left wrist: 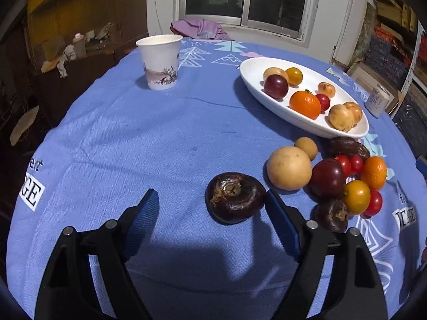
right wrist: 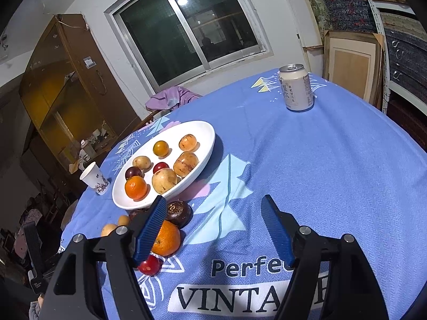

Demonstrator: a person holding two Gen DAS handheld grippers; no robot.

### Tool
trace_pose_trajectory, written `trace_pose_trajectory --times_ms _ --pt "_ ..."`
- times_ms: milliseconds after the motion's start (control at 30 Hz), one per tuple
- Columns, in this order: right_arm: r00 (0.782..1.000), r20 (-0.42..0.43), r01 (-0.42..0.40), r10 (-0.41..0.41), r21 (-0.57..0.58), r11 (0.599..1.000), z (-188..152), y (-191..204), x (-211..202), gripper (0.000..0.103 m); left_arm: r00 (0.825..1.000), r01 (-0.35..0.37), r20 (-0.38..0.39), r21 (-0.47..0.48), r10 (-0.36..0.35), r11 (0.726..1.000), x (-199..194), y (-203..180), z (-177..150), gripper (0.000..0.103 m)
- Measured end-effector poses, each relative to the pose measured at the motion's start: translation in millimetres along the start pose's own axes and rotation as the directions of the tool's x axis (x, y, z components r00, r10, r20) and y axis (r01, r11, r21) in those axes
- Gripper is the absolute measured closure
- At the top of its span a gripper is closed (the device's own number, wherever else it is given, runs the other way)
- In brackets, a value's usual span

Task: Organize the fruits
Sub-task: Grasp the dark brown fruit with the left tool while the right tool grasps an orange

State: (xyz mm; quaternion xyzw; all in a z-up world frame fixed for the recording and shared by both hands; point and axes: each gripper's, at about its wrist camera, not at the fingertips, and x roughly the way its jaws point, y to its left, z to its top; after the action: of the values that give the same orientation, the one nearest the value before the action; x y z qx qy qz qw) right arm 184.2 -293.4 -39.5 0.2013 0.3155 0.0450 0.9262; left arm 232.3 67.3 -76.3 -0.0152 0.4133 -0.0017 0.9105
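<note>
A dark brown, flattened round fruit (left wrist: 234, 197) lies on the blue tablecloth between the fingers of my left gripper (left wrist: 210, 194), which is open; the fruit sits close against the right pad and well apart from the left one. To its right is a pile of loose fruits: a pale round one (left wrist: 289, 168), a dark plum (left wrist: 327, 177), a mandarin (left wrist: 375, 172) and small tomatoes. The white oval plate (left wrist: 250, 73) (right wrist: 204, 130) holds several fruits. My right gripper (right wrist: 213, 200) is open over bare cloth, its left finger in front of an orange (right wrist: 168, 237).
A paper cup (left wrist: 160, 61) (right wrist: 94, 178) stands at the far left of the table. A drink can (right wrist: 296, 88) stands at the far right. A purple cloth (left wrist: 197, 28) lies at the far edge under the window. A wooden cabinet stands left of the table.
</note>
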Motion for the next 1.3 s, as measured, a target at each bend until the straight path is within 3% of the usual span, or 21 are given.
trace_pose_trajectory --times_ms 100,167,333,567,733,900,967,1100,1300 --pt "1.000 -0.005 0.001 -0.001 -0.013 1.000 -1 3 1 0.029 1.000 0.021 -0.004 0.058 -0.021 0.998 3 -12 0 0.027" --pt "1.000 -0.007 0.004 -0.004 -0.020 1.000 -2 4 1 0.029 0.999 0.035 -0.009 0.047 -0.034 0.998 6 -12 1 0.032" --pt "1.000 -0.020 0.008 -0.009 -0.056 0.998 -4 10 5 0.029 0.997 0.063 -0.039 -0.010 -0.063 0.998 15 -3 3 0.055" --pt "0.997 -0.073 0.006 -0.024 -0.247 0.969 -25 49 18 0.029 0.999 0.043 -0.020 -0.052 -0.044 0.998 10 5 2 0.055" --pt "0.993 -0.110 0.009 -0.046 -0.315 0.949 -37 71 37 0.029 0.999 0.036 -0.035 -0.066 -0.039 0.997 13 8 1 0.055" --pt "0.985 -0.165 0.003 -0.055 -0.301 0.954 -39 74 56 0.029 0.999 0.030 -0.033 -0.062 -0.033 0.998 13 7 1 0.055" --pt "0.980 -0.194 -0.010 -0.047 -0.281 0.960 -39 72 63 0.035 0.999 0.026 -0.032 -0.058 -0.028 0.998 13 6 1 0.055" --pt "0.971 -0.239 -0.080 0.018 -0.255 0.964 -41 73 67 0.055 0.999 0.026 -0.032 -0.058 -0.028 0.998 13 6 1 0.055" --pt "0.976 -0.218 -0.084 0.029 -0.245 0.966 -41 73 56 0.056 0.999 0.032 -0.023 -0.057 -0.033 0.998 11 6 2 0.055"
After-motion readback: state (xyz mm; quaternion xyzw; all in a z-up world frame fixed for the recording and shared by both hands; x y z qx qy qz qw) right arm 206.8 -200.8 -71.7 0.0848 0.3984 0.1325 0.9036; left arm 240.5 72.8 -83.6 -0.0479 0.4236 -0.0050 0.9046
